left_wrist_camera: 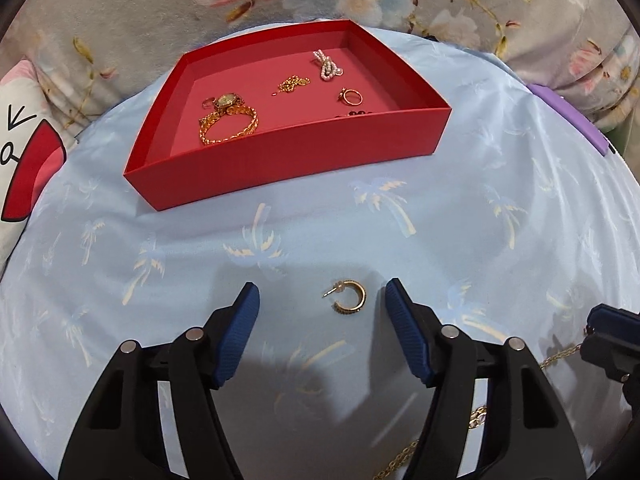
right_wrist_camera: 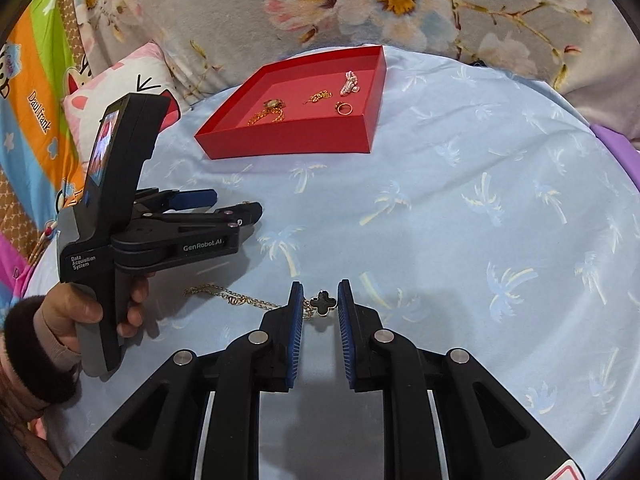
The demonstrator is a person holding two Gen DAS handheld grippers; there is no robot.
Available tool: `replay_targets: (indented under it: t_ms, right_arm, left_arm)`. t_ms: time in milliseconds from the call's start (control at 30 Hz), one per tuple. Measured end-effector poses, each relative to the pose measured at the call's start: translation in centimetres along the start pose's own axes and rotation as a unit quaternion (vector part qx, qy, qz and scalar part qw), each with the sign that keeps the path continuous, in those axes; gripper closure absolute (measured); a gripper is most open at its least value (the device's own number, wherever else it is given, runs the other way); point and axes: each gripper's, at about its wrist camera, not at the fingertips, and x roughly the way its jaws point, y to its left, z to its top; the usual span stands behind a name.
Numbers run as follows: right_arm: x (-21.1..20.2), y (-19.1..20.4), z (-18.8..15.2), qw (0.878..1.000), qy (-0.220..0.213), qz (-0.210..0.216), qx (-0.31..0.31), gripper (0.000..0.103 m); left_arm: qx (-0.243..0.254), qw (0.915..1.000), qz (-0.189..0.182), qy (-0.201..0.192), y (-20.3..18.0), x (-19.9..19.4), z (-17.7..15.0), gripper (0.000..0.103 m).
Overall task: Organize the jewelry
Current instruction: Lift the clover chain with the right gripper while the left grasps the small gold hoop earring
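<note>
Gold against pale blue cloth: the hoop earring (left_wrist_camera: 349, 295) lies on the palm-print sheet (left_wrist_camera: 460, 216) of the bed, near its front edge, right between my left gripper (left_wrist_camera: 320, 300) jaws, which stand wide apart with nothing in them. The red tray (left_wrist_camera: 288, 160) sits further back toward the far edge, already holding a gold watch (left_wrist_camera: 228, 118), a small gold chain (left_wrist_camera: 294, 83), a pearl piece (left_wrist_camera: 327, 65) and a ring (left_wrist_camera: 352, 97).

To do this well, I judge I should lower the left jaws until the pads nearly brush the sheet, keep the earring centred, and close slowly across the hoop's width, not on its post (a thin post would likely slip or twist out). Bunching the soft cloth into the grip is the risk, so a shallow, level approach seems best.

My right gripper (right_wrist_camera: 320, 302) straddles the black clover pendant (right_wrist_camera: 322, 302) of the gold necklace (right_wrist_camera: 228, 296), jaws partly open, close on either side; the left pad appears to touch the chain, but nothing is clamped yet. The chain trails off to the left across the sheet.

Pose: the left gripper is held low and roughly level, pointing toward the tray, with my left hand (right_wrist_camera: 76, 316) wrapped round its grip. The right one points the same way, tilted down at the pendant.
</note>
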Motion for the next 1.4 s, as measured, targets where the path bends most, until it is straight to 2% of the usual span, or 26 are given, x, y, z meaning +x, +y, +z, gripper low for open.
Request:
replay_targets:
  t_ms: [433, 567, 833, 1133, 1400]
  right_arm:
    - [-0.1, -0.6, 0.1, 1.0, -0.003, 0.0, 0.012, 0.087]
    - [-1.1, -1.5, 0.3, 1.0, -0.015, -0.007, 0.022, 0.087]
    - [-1.9, -4.3, -0.5, 0.998, -0.013, -0.021, 0.065, 0.087]
    - [-1.2, -3.6, -0.8, 0.998, -0.003, -0.012, 0.059, 0.087]
    - [-0.7, -3.5, -1.1, 0.998, 0.002, -0.007, 0.058, 0.087]
  left_arm:
    - [-0.021, 0.9997, -0.013, -0.006, 0.5, -0.5, -0.5, 0.05]
    - [-0.028, 0.9993, -0.021, -0.008, 0.9, -0.8, -0.8, 0.05]
    - [-0.032, 0.9993, -0.019, -0.008, 1.1, -1.0, -1.0, 0.05]
    - [-0.018, 0.9997, -0.016, -0.004, 0.4, -0.4, -0.3, 0.05]
    - [-0.03, 0.999, -0.031, -0.009, 0.7, -0.7, -0.3, 0.069]
